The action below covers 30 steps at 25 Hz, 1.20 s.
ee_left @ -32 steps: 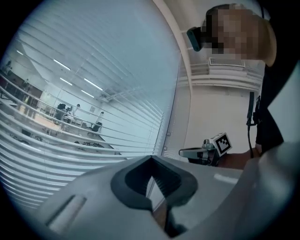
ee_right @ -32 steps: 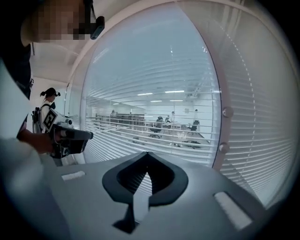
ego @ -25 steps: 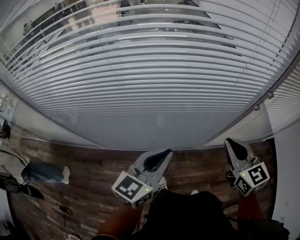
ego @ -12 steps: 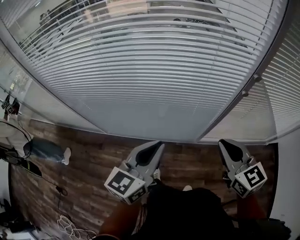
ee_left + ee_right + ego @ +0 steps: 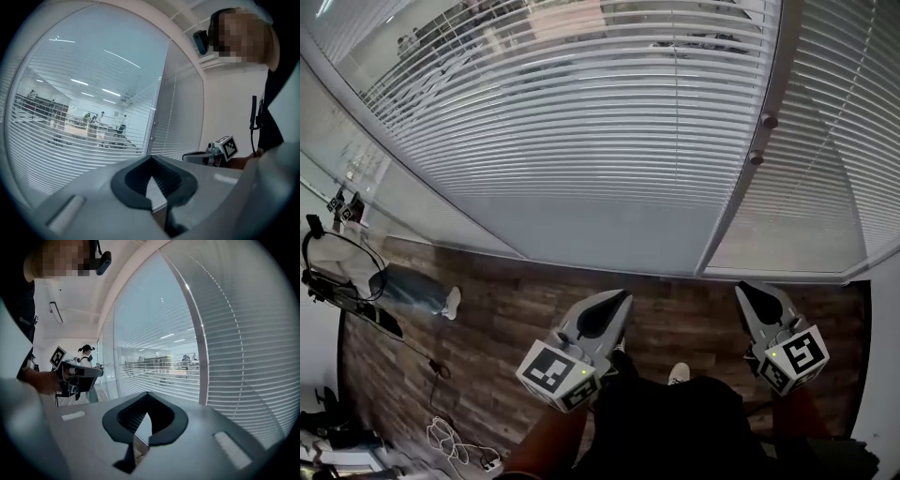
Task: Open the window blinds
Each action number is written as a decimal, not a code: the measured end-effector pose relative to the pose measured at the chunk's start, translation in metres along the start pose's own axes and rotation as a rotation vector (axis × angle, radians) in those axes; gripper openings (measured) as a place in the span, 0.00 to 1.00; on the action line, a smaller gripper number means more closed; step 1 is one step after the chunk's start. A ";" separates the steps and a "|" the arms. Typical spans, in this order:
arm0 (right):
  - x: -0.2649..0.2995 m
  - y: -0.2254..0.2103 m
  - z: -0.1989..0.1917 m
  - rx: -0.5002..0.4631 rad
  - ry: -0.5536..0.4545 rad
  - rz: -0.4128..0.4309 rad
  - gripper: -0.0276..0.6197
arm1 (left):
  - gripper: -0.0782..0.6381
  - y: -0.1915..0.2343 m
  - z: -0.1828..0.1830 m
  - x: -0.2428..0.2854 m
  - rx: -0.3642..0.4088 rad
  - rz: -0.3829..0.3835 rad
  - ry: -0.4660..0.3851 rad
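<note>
both closed, left gripper (image 5: 622, 300), right gripper (image 5: 743, 290), blinds (image 5: 581, 112)

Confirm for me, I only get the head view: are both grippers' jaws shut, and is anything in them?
Observer: The left gripper has its jaws together in its own view, with nothing between them.
Operator: And the right one?
Observer: The right gripper is the same, shut and empty. Its view looks along the jaws toward the blinds.
Operator: Can you see anything through them?
Observer: Yes. The left gripper view shows people on the far side, seen between the slats.
</note>
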State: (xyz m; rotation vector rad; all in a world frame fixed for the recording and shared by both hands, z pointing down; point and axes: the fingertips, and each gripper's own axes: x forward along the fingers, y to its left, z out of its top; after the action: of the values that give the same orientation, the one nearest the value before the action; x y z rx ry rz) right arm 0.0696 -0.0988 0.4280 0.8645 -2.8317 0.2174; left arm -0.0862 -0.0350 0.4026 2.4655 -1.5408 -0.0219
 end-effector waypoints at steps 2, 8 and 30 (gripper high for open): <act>-0.008 0.002 -0.001 0.013 -0.007 -0.002 0.08 | 0.11 -0.006 0.002 -0.003 0.010 0.002 0.010; -0.027 0.006 0.015 0.031 -0.044 -0.052 0.08 | 0.11 -0.017 0.031 -0.004 0.050 -0.039 0.003; 0.022 0.107 0.043 -0.024 -0.076 -0.238 0.08 | 0.11 0.068 0.046 -0.074 0.091 -0.189 -0.012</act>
State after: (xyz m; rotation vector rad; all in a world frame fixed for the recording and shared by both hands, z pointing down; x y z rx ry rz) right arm -0.0134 -0.0309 0.3812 1.2169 -2.7587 0.1207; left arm -0.1858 -0.0067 0.3634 2.6786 -1.3360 0.0019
